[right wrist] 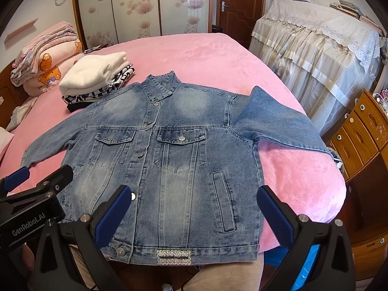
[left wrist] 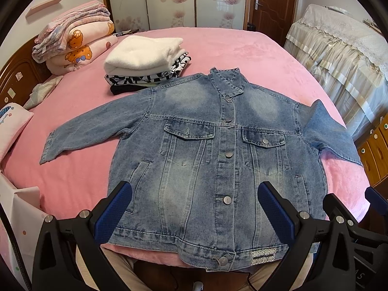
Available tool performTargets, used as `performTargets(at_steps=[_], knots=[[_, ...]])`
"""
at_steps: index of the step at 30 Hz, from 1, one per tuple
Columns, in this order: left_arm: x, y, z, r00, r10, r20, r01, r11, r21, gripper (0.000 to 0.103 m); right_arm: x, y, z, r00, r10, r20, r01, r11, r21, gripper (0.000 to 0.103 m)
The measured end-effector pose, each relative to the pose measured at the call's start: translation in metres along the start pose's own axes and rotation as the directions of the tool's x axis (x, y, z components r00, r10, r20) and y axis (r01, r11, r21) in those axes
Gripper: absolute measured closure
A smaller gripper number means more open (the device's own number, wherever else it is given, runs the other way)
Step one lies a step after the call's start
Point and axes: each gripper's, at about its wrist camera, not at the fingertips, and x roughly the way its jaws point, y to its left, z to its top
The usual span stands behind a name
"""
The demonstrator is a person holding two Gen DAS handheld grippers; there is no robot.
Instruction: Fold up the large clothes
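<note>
A blue denim jacket (left wrist: 206, 150) (right wrist: 169, 150) lies face up and buttoned on the pink bed, collar away from me, hem at the near edge. Its sleeves spread out to both sides, and the right sleeve (right wrist: 278, 121) reaches the bed's right edge. My left gripper (left wrist: 194, 203) hovers open above the lower front of the jacket, holding nothing. My right gripper (right wrist: 194, 206) is open too, above the hem on the jacket's right half, with nothing between its fingers. Each gripper shows at the edge of the other's view.
A stack of folded clothes (left wrist: 145, 60) (right wrist: 97, 80), white on top, sits behind the jacket's left shoulder. Folded quilts (left wrist: 75, 41) lie by the headboard. A lace-draped piece of furniture (right wrist: 315, 55) and a wooden drawer unit (right wrist: 363, 133) stand to the right of the bed (left wrist: 242, 48).
</note>
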Motion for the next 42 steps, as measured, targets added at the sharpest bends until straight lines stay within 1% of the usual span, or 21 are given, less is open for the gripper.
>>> performTargets(at_steps=[26,42], knots=[[-0.0013,0.0017,-0.0003,1.000,0.004,0.001,-0.004,1.000,0.004,0.001,-0.0027,-0.0031,0.0026,1.000,-0.005,0.006,0.005,1.000,0.009,0.000],[-0.0007,0.0034,-0.0014,1.000,0.008,-0.005,-0.008,1.000,0.019,0.001,0.0043,-0.0076,-0.0011,1.000,-0.001,-0.001,0.001,1.000,0.028,0.000]])
